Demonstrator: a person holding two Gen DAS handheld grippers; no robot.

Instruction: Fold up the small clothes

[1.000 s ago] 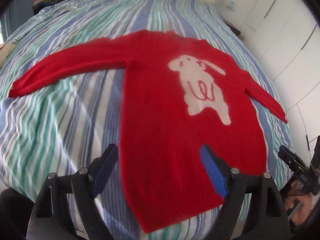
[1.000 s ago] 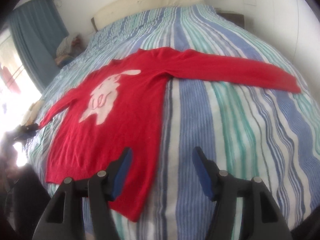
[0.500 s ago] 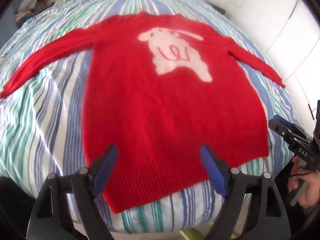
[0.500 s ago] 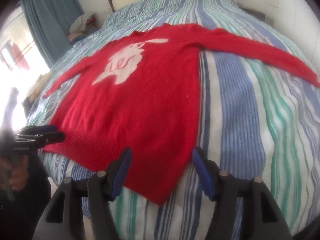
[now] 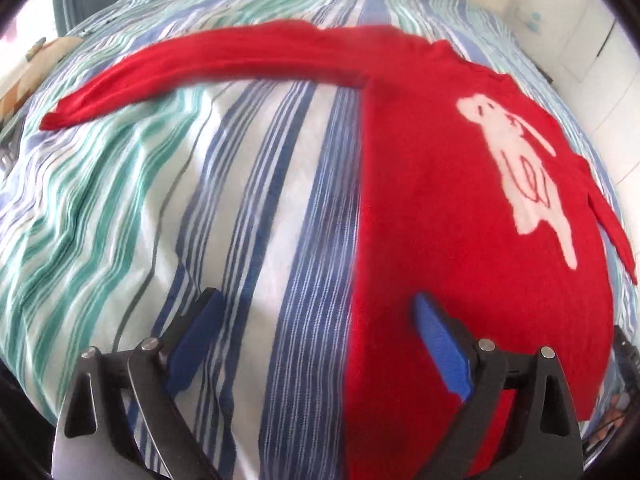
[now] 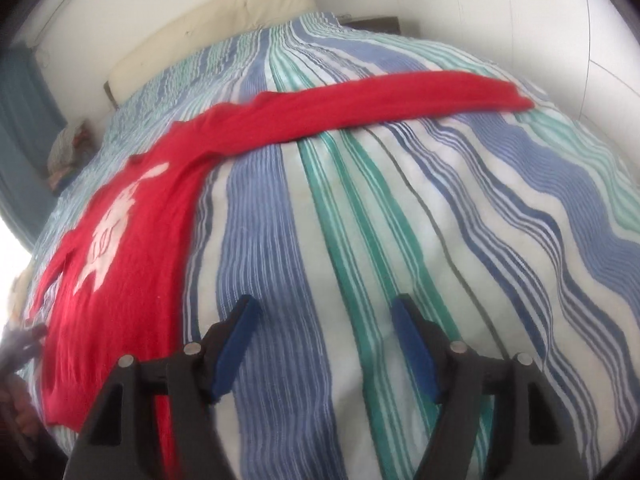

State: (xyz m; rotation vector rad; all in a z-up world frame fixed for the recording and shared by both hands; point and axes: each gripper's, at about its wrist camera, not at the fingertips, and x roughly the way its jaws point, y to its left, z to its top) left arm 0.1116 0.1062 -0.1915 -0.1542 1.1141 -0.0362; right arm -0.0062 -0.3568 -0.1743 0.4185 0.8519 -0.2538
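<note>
1. A red sweater [image 5: 460, 208] is seen laid flat on a striped bedspread [image 5: 168, 208], front side up, with a white animal figure [image 5: 520, 172] on its chest.
2. In the left wrist view, one sleeve [image 5: 208, 68] is stretched out sideways across the bedspread toward its left edge, the cuff lying flat on the stripes.
3. The left gripper [image 5: 316, 344] is held above the near edge of the bed with its blue-padded fingers [image 5: 440, 344] spread wide apart; nothing is held between them. One finger is seen over the sweater's side edge, the other over bare bedspread.
4. In the right wrist view, the other long sleeve [image 6: 400, 96] is spread toward the right edge of the bed, while the sweater body [image 6: 132, 240] lies toward the left.
5. The right gripper [image 6: 324, 344] is seen over bare striped bedspread beside the sweater, its fingers [image 6: 236, 344] apart and empty.
6. A cream headboard [image 6: 208, 28] is visible at the far edge of the bed.
</note>
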